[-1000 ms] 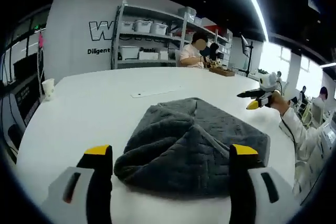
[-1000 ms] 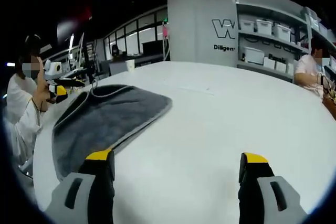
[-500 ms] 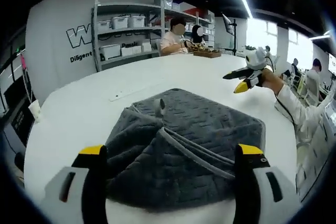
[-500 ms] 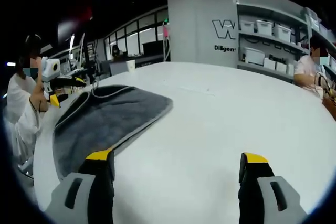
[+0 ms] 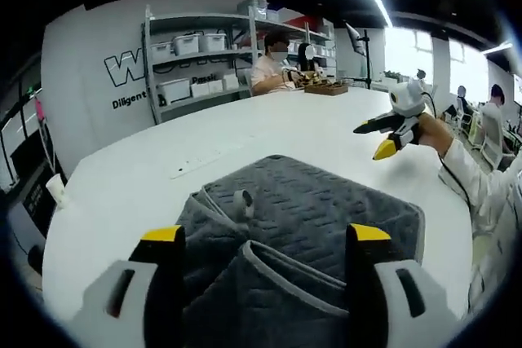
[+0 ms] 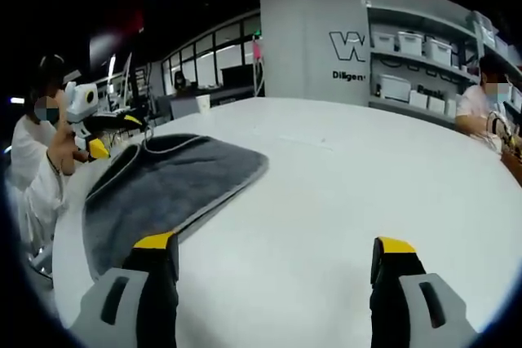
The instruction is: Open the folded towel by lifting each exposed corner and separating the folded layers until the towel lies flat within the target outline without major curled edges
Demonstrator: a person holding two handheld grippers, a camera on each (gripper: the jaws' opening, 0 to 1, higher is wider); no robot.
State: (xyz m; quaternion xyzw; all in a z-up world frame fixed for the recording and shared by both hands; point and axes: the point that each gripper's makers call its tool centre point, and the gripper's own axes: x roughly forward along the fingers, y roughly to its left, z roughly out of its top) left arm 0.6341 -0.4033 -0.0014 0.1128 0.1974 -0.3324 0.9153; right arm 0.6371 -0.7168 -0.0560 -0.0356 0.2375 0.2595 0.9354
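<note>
The dark grey towel (image 5: 310, 218) lies folded on the white table (image 5: 122, 193), with a raised fold and a light edge seam near its front. My left gripper (image 5: 266, 238) is open just above the towel's near edge, a yellow-tipped jaw on each side of the fold. In the right gripper view the towel (image 6: 163, 185) lies flat at the left. My right gripper (image 6: 275, 244) is open over bare table beside it, holding nothing. A hand holds the right gripper (image 5: 390, 132) off the towel's far right side. The left gripper (image 6: 96, 128) hovers by the towel's far end.
A paper cup (image 5: 55, 191) stands near the table's left edge. A thin white strip (image 5: 196, 162) lies on the table beyond the towel. Shelves with white boxes (image 5: 192, 59) line the back wall, and seated people (image 5: 273, 67) work at the far end.
My left gripper has moved in closer and lower over the towel's near edge, so the raised fold now sits between its jaws. The right gripper has hardly moved.
</note>
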